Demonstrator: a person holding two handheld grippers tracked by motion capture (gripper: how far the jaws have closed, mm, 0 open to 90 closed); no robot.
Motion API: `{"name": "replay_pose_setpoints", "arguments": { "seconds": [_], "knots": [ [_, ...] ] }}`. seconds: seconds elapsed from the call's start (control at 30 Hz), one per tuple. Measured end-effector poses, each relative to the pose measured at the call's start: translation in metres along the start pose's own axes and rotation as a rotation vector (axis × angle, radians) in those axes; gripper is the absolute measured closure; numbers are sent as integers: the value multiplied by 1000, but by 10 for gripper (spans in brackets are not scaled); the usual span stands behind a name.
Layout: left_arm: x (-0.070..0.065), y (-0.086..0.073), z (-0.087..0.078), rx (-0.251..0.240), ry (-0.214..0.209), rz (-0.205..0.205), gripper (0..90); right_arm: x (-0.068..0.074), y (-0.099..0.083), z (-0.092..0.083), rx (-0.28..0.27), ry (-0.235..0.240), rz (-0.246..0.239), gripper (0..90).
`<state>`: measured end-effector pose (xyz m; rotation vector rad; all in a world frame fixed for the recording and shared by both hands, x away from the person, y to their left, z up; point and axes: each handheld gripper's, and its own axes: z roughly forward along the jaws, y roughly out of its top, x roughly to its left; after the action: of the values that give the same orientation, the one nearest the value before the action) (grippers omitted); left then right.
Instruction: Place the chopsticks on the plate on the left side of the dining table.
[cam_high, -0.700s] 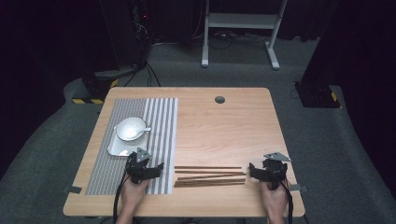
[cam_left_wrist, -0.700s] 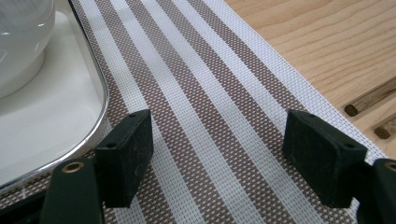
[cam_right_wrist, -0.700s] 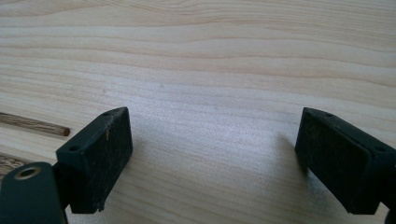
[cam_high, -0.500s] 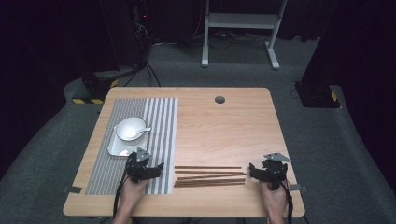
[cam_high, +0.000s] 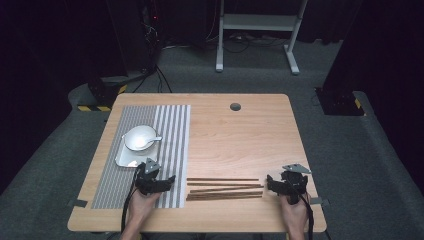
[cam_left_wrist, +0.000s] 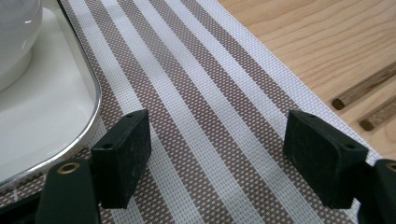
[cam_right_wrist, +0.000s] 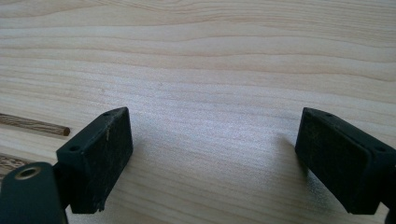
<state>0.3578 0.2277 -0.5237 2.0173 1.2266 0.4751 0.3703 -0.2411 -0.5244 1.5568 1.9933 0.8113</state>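
chopsticks (cam_high: 225, 188) lie in a loose row on the bare wood near the front edge, btwn the two grippers, ends toward each. left gripper (cam_high: 167, 180) rests over the striped placemat (cam_high: 170, 130), jaws wide apart w/ nothing btwn them; right gripper (cam_high: 270, 182) sits just past the sticks' right ends, jaws also spread & empty. likely parked either side ready to pick sticks up. bowl (cam_high: 140, 137) w/ spoon sits on a tray (cam_high: 125, 159) on the mat. exact stick count hard to tell since they overlap; tray cut off in left gripper view.
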Motion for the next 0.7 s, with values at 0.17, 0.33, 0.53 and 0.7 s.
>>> {"name": "replay_pose_setpoints", "arguments": {
  "seconds": [0.17,0.33,0.53,0.7],
  "knots": [
    [3,1,-10,-49,-18,-11,263,0,0,0,-2,2,-3,113],
    [4,1,-14,-56,-34,-10,245,0,0,0,-2,3,-4,115],
    [5,1,-19,-49,-34,-20,253,1,0,0,-2,4,-5,118],
    [5,4,-24,-45,-53,-4,255,1,0,0,-2,5,-5,118]
  ]
}}
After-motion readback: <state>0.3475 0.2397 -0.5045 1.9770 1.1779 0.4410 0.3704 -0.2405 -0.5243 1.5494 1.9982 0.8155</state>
